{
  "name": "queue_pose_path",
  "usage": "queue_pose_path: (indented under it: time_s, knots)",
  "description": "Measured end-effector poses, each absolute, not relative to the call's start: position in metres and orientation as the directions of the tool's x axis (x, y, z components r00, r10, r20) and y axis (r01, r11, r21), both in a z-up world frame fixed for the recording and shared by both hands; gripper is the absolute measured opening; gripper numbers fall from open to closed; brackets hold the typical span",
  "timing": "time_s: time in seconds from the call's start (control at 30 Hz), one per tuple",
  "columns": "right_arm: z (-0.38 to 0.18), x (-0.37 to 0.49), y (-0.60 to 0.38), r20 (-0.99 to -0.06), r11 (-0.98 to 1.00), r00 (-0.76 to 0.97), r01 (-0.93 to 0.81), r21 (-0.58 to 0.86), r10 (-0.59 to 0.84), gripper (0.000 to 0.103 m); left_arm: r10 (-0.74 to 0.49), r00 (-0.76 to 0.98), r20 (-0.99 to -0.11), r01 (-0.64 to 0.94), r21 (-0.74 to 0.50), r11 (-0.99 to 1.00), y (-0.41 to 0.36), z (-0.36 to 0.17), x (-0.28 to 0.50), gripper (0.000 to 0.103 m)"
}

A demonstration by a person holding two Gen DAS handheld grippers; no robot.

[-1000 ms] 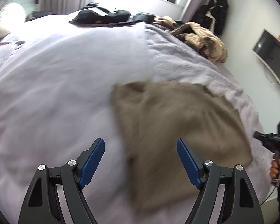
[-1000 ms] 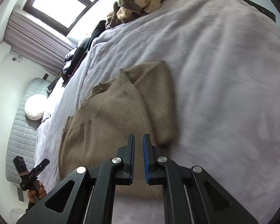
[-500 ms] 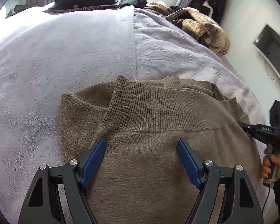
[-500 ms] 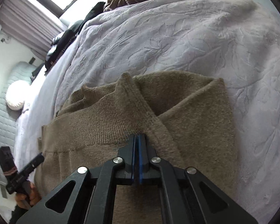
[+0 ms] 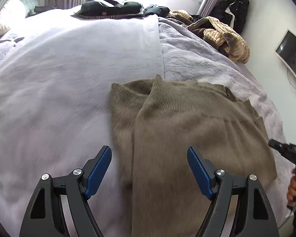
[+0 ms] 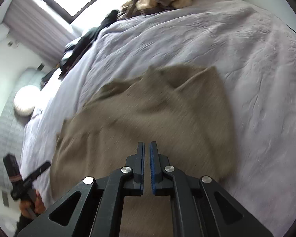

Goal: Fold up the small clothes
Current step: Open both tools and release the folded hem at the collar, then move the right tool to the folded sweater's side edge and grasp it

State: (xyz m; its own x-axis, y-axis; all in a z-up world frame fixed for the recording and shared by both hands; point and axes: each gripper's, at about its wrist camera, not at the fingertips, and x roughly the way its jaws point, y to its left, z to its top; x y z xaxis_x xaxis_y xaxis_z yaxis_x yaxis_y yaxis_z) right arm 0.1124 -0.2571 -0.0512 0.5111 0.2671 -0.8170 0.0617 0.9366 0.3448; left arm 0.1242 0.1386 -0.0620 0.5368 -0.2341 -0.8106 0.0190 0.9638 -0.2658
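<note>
- The left gripper (image 5: 149,170) hovers with its blue-padded fingers (image 5: 98,169) spread wide and nothing between them, poised above the near part of a brown knit sweater (image 5: 189,138).
- The right gripper (image 6: 146,167) has its fingers (image 6: 141,165) drawn almost together, a thin slit between the pads, and no cloth caught in it; the view is motion-blurred.
- The sweater lies flat on the bed (image 5: 59,79), its ribbed band (image 5: 183,96) turned across the far end and one flap folded over the body.
- It sits where a smooth pale blanket (image 5: 100,45) meets a textured lilac bedspread (image 5: 189,59).
- At the bed's far edge lie dark garments (image 5: 112,7) and a heap of tan striped knitwear (image 5: 225,37).
- A person's hand (image 5: 295,187) on the other gripper's handle shows at the right edge of the left view.
- A wall screen (image 5: 292,53) hangs to the right, beyond the bed.
</note>
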Motion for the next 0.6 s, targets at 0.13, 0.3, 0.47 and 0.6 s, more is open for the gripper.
queue_pose_path:
  time_s: [0.13, 0.3, 0.47, 0.6]
  knots:
    - [-0.077, 0.083, -0.229, -0.861, 0.953, 0.438, 0.029, 0.300, 0.258, 0.013, -0.153, 0.498, -0.854, -0.022, -0.189, 0.982, 0.145, -0.081, 0.100, 0.080]
    - [-0.090, 0.056, -0.238, -0.853, 0.930, 0.441, 0.096, 0.354, 0.279, 0.013, -0.116, 0.479, -0.870, -0.045, -0.157, 0.987, 0.155, -0.092, 0.078, 0.080]
    - [-0.085, 0.037, -0.243, -0.857, 0.925, 0.436, 0.124, 0.359, 0.274, 0.013, -0.118, 0.485, -0.867, -0.045, -0.160, 0.986, 0.156, -0.088, 0.056, 0.080]
    - [-0.077, 0.027, -0.233, -0.859, 0.922, 0.434, 0.139, 0.362, 0.271, 0.027, -0.139, 0.493, -0.859, -0.039, -0.181, 0.983, 0.155, -0.079, 0.041, 0.080]
